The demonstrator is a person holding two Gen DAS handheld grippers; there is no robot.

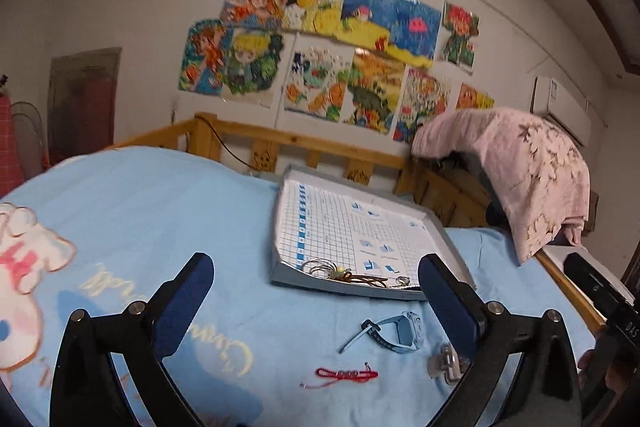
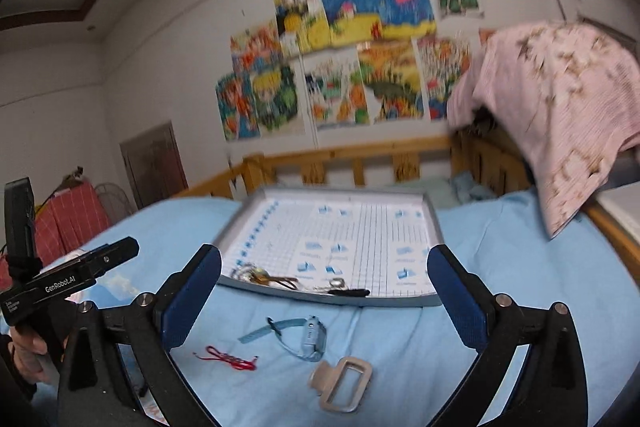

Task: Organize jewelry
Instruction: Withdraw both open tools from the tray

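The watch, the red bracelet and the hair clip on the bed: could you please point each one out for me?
Watch (image 2: pixel 311 333): right wrist view, on its blue case.
Red bracelet (image 2: pixel 230 358): right wrist view, on the middle of the cord.
Hair clip (image 2: pixel 344 383): right wrist view, on its rectangular frame.

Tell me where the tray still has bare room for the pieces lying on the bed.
The tray is bare over its middle and far end, up to the back rim, and its near-right corner. The crowded part is the near rim, where a wire bangle, brown cord and small dark pieces lie bunched.
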